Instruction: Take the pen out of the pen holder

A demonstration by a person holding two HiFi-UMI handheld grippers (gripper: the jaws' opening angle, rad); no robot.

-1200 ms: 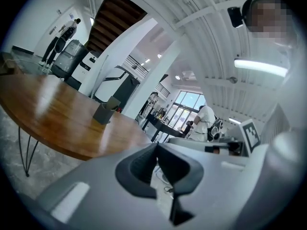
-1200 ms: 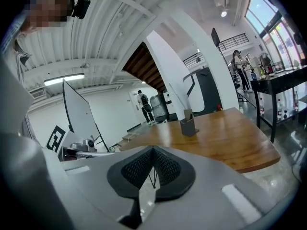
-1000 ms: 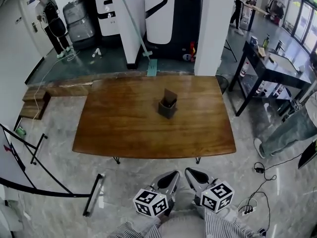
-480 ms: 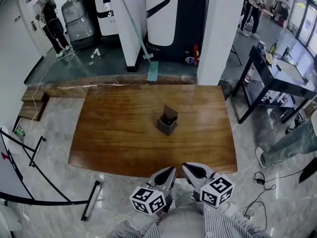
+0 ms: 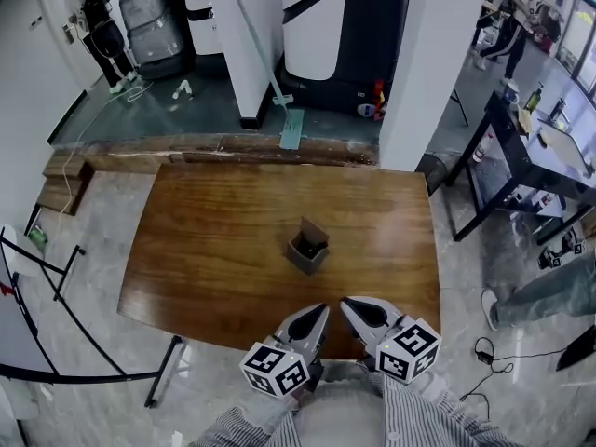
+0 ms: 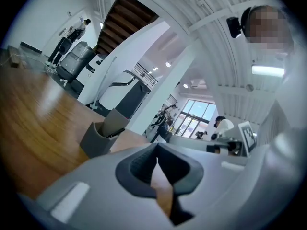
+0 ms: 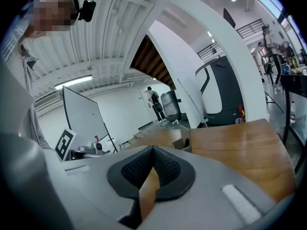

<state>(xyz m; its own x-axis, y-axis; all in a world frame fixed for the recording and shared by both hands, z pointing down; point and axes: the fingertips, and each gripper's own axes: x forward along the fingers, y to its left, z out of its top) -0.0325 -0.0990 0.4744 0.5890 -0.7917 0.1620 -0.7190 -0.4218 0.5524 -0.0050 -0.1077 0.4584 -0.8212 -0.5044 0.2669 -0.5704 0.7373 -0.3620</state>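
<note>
Both grippers had advanced to the near edge of the surface (image 5: 205,250), the left gripper (image 5: 320,311) and right gripper (image 5: 345,304) each closed on nothing. The pen holder (image 5: 307,247) stood mid-surface. Its pen (image 6: 115,132) looked light, stiff and slim, probably best pinched near its upper end. Only the left gripper view showed that pen; the head view gave just a dark opening.

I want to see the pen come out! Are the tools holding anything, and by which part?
Nothing is held. The left tool and the right tool are both shut and empty, short of the pen holder.
</note>
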